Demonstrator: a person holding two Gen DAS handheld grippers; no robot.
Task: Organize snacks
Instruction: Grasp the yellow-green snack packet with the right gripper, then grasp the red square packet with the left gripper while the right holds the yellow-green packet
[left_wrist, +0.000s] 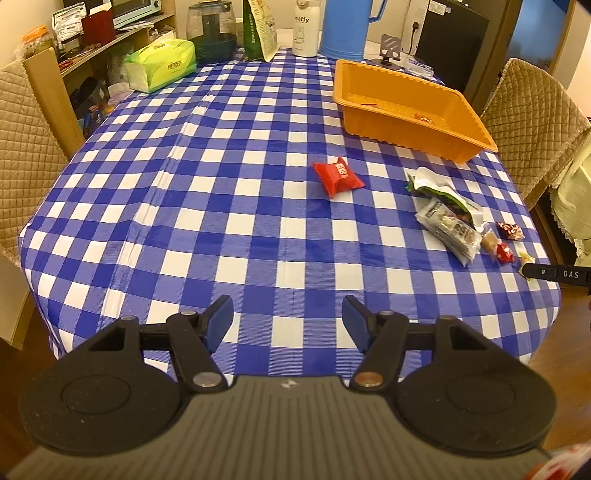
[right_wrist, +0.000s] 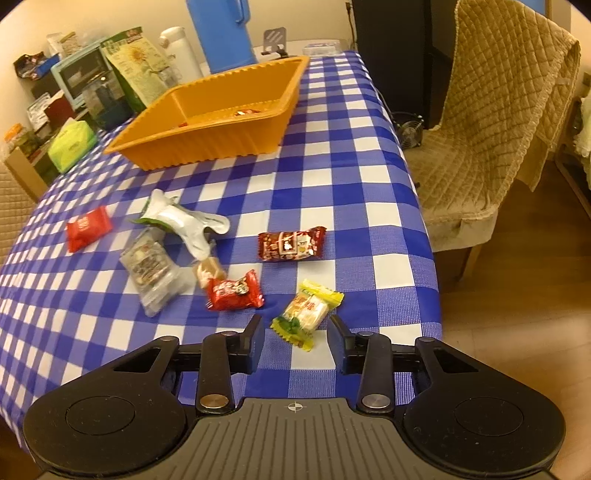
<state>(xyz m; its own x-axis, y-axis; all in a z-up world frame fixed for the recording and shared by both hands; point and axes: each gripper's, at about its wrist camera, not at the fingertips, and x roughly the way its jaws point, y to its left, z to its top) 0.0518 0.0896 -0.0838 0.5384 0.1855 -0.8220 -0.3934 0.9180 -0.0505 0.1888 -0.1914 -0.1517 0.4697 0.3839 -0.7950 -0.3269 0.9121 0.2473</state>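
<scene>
Now the right claw straddles a yellow candy (pads apart); left claw gapes empty.

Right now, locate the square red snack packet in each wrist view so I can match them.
Left wrist: red packet lies alone mid-table, right of centre, nearer than the orange tray.
Right wrist: red packet at far left, left of the snack cluster.
Shared landmark: the orange tray.
</scene>
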